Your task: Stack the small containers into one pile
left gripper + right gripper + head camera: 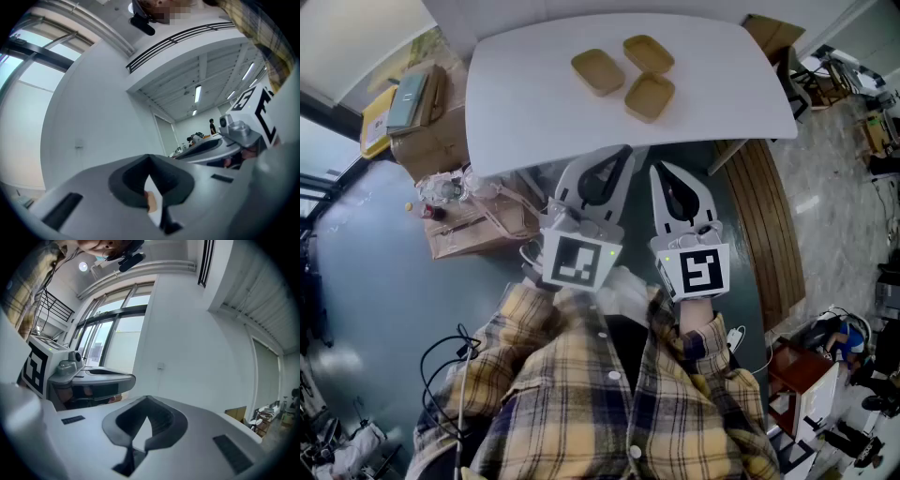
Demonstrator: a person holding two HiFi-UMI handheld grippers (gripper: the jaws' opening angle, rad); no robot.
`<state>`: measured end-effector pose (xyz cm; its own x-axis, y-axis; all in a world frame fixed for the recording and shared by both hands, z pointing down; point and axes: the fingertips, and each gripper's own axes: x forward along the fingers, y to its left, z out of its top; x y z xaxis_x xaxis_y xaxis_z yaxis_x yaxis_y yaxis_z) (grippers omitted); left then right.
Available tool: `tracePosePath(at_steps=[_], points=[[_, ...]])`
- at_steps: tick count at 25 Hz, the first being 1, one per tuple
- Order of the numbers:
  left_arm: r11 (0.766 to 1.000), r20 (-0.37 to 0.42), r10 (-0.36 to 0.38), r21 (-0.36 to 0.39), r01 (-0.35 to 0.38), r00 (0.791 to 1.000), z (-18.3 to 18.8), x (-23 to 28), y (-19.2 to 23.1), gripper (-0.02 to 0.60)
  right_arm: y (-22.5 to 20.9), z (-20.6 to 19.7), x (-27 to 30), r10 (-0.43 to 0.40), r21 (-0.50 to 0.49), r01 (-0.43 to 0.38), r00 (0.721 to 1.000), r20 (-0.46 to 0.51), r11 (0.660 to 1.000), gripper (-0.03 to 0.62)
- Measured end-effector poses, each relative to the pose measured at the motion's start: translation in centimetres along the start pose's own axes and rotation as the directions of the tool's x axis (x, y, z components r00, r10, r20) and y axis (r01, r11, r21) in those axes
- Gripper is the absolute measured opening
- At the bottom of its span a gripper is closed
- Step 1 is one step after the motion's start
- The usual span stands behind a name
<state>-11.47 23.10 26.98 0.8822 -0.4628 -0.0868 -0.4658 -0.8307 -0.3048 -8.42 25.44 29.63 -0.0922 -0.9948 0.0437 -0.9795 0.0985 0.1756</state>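
The left gripper (622, 157) has its jaws pressed together with nothing in them. The right gripper (662, 172) is the same. They sit side by side in front of the person's checked shirt (581, 403), with their tips by the near edge of the white table (525, 112). Three small tan containers (650, 96) lie further back on the table. They are close together, not stacked, and well away from both grippers.

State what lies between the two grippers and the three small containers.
Only bare white table, seen in the head view: the left gripper and right gripper sit at its near edge, the containers beyond.
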Motion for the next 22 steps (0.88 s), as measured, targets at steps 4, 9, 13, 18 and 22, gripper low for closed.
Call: tracePosePath(at_steps=[4, 9, 13, 18, 22], points=[[1.0, 0.009, 0.003, 0.004, -0.003, 1.0, 0.2, 0.1, 0.3, 0.017, -0.2, 0.0, 0.1, -0.004, 0.0, 0.004, 1.0, -0.003, 1.0, 0.015], [1.0, 0.0, 0.004, 0.006, -0.004, 1.0, 0.0, 0.3, 0.5, 0.017, -0.5, 0.0, 0.4, -0.018, 0.015, 0.017, 1.0, 0.002, 1.0, 0.015], [1.0, -0.001, 0.003, 0.016, -0.003, 1.0, -0.2, 0.6, 0.7, 0.017, -0.6, -0.1, 0.9, -0.012, 0.008, 0.012, 1.0, 0.005, 1.0, 0.015], [1.0, 0.0, 0.003, 0.012, -0.003, 1.0, -0.6, 0.8, 1.3, 0.017, -0.6, -0.3, 1.5, -0.014, 0.015, 0.014, 1.0, 0.005, 1.0, 0.015], [1.0, -0.001, 0.0, 0.008, 0.0, 1.0, -0.9, 0.6, 1.8, 0.017, -0.7, -0.4, 1.8, -0.026, 0.008, 0.026, 1.0, 0.005, 1.0, 0.015]])
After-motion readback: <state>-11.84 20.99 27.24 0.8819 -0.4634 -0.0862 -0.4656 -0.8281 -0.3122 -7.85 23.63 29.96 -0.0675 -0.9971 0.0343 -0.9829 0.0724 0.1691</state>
